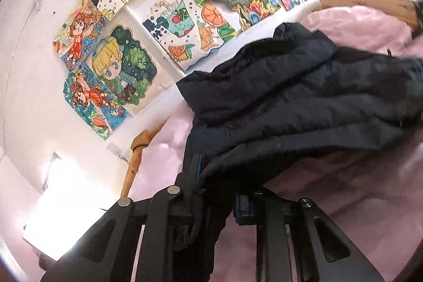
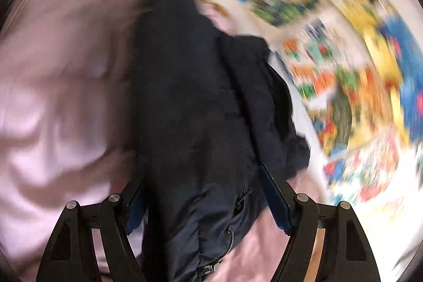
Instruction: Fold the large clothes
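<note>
A dark navy padded jacket (image 1: 296, 97) lies on a pink bedsheet (image 1: 357, 181) and stretches away from me. My left gripper (image 1: 216, 192) is shut on the jacket's near edge, with fabric bunched between the jaws and hanging below them. In the right wrist view the same jacket (image 2: 201, 110) runs up the middle of the frame over the pink sheet (image 2: 58, 86). My right gripper (image 2: 206, 202) has its jaws spread wide, with the jacket's hem lying between them; the view is motion-blurred.
A white wall (image 1: 31, 70) behind the bed carries several colourful children's drawings (image 1: 116, 70). A wooden bed frame edge (image 1: 137, 149) runs along the wall side. The drawings (image 2: 343, 70) appear blurred at the right of the right wrist view.
</note>
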A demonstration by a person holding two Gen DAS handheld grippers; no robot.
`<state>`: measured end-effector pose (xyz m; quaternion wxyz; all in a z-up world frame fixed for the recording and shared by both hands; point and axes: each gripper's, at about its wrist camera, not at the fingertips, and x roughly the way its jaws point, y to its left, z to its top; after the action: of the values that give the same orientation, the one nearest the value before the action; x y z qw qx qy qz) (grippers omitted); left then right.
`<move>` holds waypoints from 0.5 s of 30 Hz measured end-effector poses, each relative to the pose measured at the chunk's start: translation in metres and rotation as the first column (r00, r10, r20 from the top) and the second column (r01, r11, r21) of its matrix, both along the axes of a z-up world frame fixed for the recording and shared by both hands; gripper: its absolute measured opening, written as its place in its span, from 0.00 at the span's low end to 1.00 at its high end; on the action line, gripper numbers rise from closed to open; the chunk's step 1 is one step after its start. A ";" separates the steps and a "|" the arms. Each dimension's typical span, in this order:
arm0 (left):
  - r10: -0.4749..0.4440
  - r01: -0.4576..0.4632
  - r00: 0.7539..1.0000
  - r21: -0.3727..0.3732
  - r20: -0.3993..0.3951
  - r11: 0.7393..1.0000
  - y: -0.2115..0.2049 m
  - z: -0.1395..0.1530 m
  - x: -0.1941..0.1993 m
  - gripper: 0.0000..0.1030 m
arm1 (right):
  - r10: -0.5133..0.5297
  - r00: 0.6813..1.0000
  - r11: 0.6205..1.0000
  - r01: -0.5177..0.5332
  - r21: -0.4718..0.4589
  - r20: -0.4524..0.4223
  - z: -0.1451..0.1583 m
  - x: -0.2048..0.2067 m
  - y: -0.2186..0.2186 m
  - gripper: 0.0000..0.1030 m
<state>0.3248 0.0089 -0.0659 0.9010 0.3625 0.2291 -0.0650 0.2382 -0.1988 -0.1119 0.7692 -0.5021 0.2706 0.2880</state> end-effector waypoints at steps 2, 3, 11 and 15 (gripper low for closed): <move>-0.001 0.001 1.000 -0.013 -0.006 1.000 -0.001 0.003 0.001 0.18 | 0.033 0.998 0.998 -0.030 -0.055 0.052 -0.008 -0.007 -0.001 0.45; 0.000 0.000 1.000 -0.012 -0.008 1.000 -0.001 0.003 0.000 0.18 | 0.015 0.999 0.999 -0.013 -0.053 0.049 -0.009 -0.004 -0.003 0.17; 0.003 -0.003 0.995 -0.002 -0.102 1.000 0.025 -0.023 -0.018 0.30 | -0.296 0.954 0.905 0.296 0.306 -0.049 0.060 0.060 -0.037 0.10; 0.049 -0.041 0.992 0.068 -0.116 0.997 0.029 -0.045 -0.015 0.31 | -0.332 0.939 0.856 0.342 0.389 -0.096 0.084 0.076 -0.031 0.10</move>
<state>0.3101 0.0381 -0.1109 0.8748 0.3823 0.2919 -0.0585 0.3138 -0.2295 -0.0276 0.8902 -0.2756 0.2995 0.2046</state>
